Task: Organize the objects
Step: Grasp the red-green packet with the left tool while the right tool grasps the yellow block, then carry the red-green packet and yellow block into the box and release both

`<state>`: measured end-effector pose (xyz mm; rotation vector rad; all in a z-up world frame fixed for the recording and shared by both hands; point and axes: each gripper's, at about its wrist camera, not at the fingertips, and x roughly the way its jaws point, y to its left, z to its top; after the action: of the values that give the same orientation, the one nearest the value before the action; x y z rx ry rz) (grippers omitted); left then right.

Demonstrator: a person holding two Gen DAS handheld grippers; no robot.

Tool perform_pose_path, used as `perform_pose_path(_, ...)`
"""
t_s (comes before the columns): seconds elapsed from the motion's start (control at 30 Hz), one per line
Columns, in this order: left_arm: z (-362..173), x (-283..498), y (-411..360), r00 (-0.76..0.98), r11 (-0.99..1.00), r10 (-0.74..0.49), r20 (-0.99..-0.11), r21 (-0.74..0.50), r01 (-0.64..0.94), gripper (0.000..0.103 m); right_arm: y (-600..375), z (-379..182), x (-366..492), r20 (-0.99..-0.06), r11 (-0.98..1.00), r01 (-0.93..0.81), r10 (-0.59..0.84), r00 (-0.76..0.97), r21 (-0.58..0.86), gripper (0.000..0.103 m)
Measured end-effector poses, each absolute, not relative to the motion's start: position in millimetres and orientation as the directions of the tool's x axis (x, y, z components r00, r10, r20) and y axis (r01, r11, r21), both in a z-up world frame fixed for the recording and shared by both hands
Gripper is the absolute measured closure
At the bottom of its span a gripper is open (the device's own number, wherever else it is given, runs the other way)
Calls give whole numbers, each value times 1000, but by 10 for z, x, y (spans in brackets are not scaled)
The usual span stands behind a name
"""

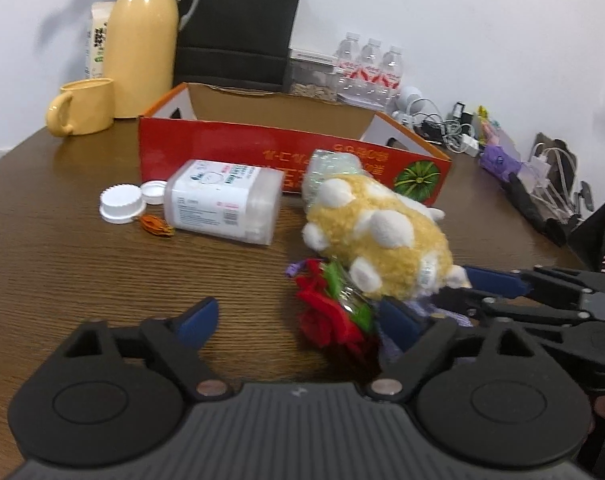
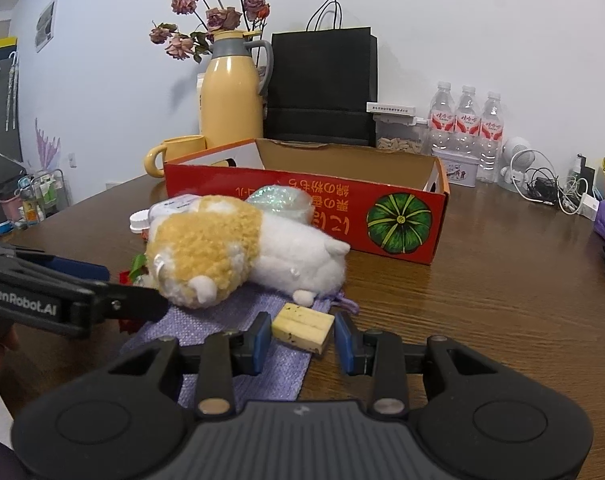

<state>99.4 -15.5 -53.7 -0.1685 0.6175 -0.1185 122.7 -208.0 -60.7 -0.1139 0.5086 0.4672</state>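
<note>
A yellow-and-white plush toy lies on the wooden table, partly on a purple woven pouch. A red artificial rose with green leaves lies beside the plush. It sits between the wide-apart fingers of my left gripper, which is open; no pad presses on it. On the pouch rests a pale yellow speckled block. My right gripper has its blue pads against the block's two sides.
An open red cardboard box stands behind the plush. A clear jar lies on its side with white lids and a glittery packet nearby. A yellow mug, thermos, black bag, water bottles and cables line the back.
</note>
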Motion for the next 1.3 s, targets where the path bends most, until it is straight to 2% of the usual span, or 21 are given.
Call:
perform_pose_path(0.07, -535, 990, -177, 807, 976, -185, -561, -204, 82, 39, -2072, -621, 1227, -497, 887, -461, 404, 767, 10, 70)
perform_pose_path(0.1, -532, 986, -187, 805, 973, -200, -558, -211, 95, 44, -2065, -626, 1227, -500, 886, -463, 405, 766, 9, 70)
perform_pose_path(0.13, -529, 977, -196, 803, 968, -222, -553, -221, 116, 57, -2056, -630, 1231, -502, 885, -466, 406, 764, 7, 70)
perform_pose_path(0.17, -526, 970, -210, 802, 966, -237, -549, -224, 132, 62, -2044, -633, 1233, -505, 884, -467, 405, 762, 5, 70)
perform_pose_path(0.6, -491, 859, -119, 818, 975, -192, -542, -201, 96, 64, -1984, -652, 1244, -530, 884, -466, 383, 756, -26, 70)
perform_pose_path(0.8, -461, 802, -35, 830, 978, -172, -530, -192, 80, 68, -1993, -652, 1239, -528, 885, -464, 381, 759, -28, 70)
perform_pose_path(1.07, -370, 742, 8, 855, 983, -150, -496, -171, 73, 68, -2075, -568, 1235, -485, 892, -452, 388, 784, -16, 70)
perform_pose_path(1.3, -126, 781, 69, 901, 990, -112, -420, -128, 63, 68, -2115, -367, 1315, -424, 896, -443, 389, 818, -32, 70)
